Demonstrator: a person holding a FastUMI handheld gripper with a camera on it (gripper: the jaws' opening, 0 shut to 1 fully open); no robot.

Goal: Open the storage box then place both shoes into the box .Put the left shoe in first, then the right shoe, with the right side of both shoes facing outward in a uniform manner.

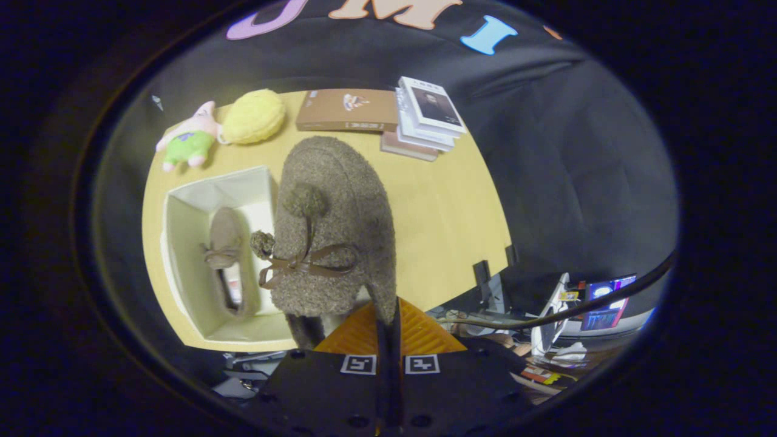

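My gripper [387,318] is shut on the heel rim of a fuzzy brown shoe [334,224] with pompoms and a ribbon bow. The shoe hangs in the air above the yellow table, its toe pointing away from me. Just to its left stands the open white storage box [182,255]. Inside the box lies the other brown shoe [227,261], on its side along the box's middle, bow showing.
At the table's far end lie a pink and green plush toy [188,136], a yellow plush [254,116], a brown flat box [346,109] and a stack of books [425,118]. A black cable [576,306] and clutter sit off the table's near right edge.
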